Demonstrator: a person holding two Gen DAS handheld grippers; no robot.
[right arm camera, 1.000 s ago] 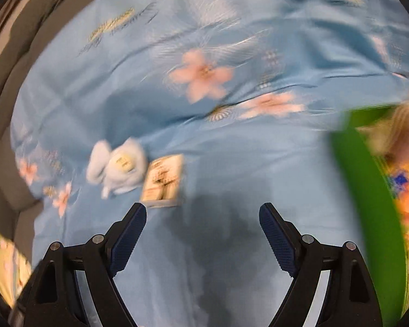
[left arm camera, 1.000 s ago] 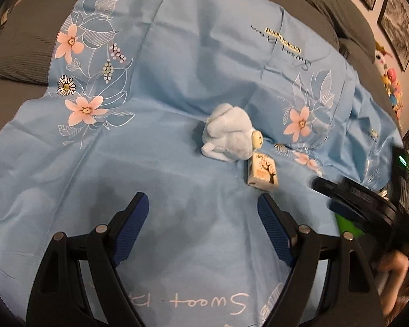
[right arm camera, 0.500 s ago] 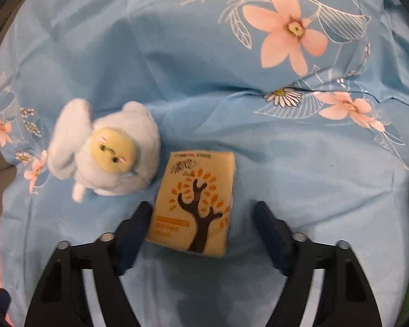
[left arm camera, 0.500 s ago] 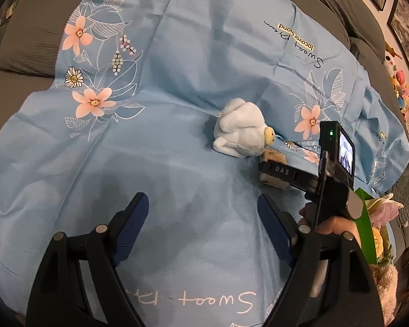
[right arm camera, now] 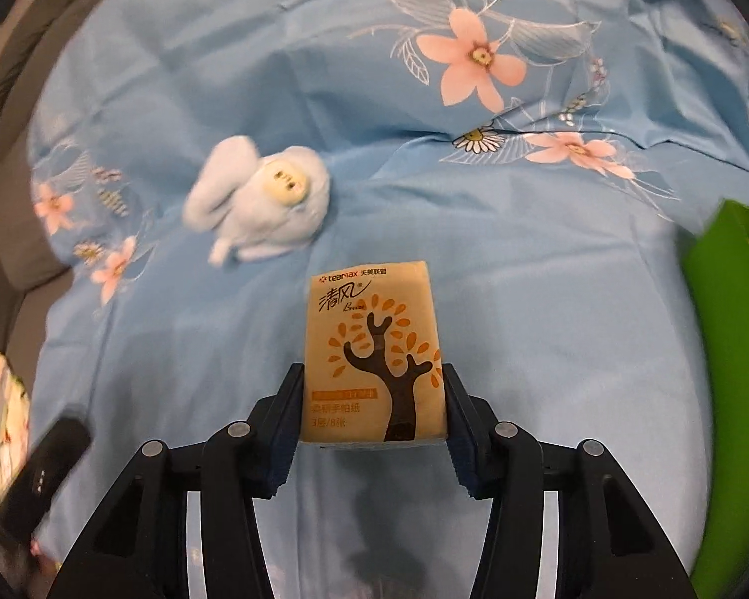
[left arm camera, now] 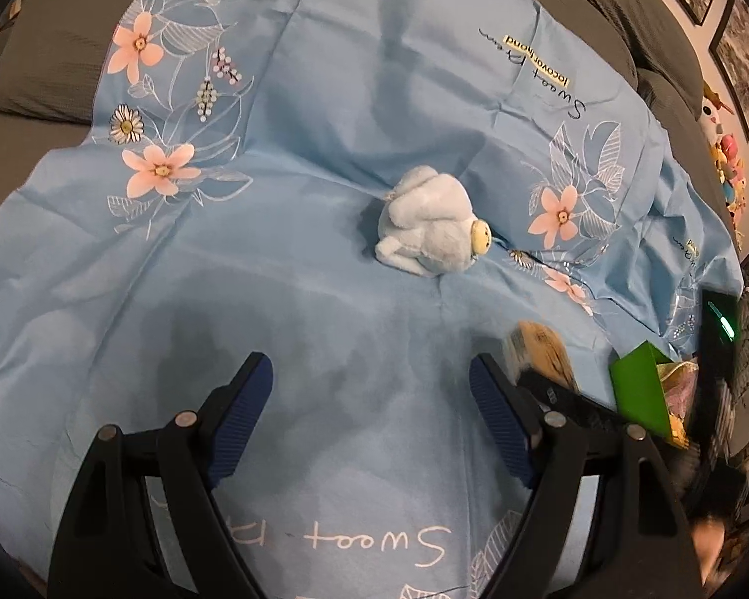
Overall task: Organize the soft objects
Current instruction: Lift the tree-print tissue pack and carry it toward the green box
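Closest to us, the right gripper (right arm camera: 373, 417) has its fingers (right arm camera: 282, 429) closing on the tissue pack (right arm camera: 374, 349), one pad against each long side, the pack's near end between them and its far end sticking out over the blue floral sheet (right arm camera: 524, 299). Our left gripper (left arm camera: 372, 419) hangs released, its fingers (left arm camera: 242, 417) spread wide over bare sheet with free room all round. In the left view the pack (left arm camera: 539, 349) and the right gripper are blurred and partly hidden behind our own finger. The green bin (right arm camera: 724, 309) is cut off at the right edge. Farther out, the pale blue plush toy (right arm camera: 262, 199) lies alone on the sheet, apart from the pack. Beyond, grey sofa cushions (left arm camera: 50, 50) border the sheet.
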